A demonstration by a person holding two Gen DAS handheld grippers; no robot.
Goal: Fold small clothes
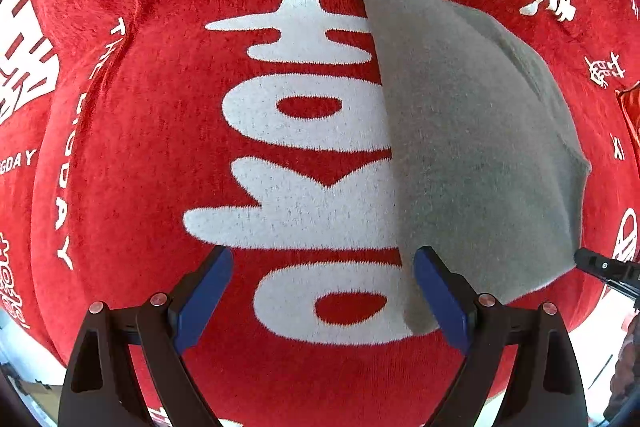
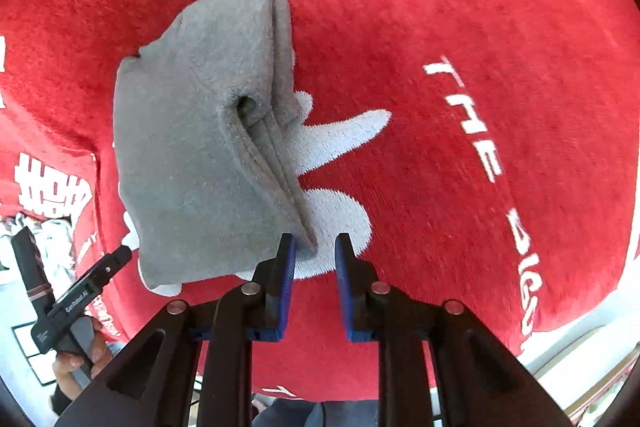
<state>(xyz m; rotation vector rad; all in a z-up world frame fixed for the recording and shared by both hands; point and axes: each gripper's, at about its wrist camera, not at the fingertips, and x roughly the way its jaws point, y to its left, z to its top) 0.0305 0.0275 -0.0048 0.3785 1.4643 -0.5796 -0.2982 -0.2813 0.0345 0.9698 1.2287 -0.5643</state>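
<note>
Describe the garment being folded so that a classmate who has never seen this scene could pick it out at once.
A red plush blanket with big white lettering fills both wrist views. On it lies the small grey knitted garment, folded over so its layered edges show, with a small opening near its middle in the right wrist view. It is the only plain grey, unlettered thing there.

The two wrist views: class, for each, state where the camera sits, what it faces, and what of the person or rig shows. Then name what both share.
Left wrist: on the left gripper, looking down at the red blanket; own open blue-padded fingers show, the grey garment by the right one.
Right wrist: on the right gripper, facing down; own fingers, the other gripper and a hand show.
Shared: grey garment, red blanket.
</note>
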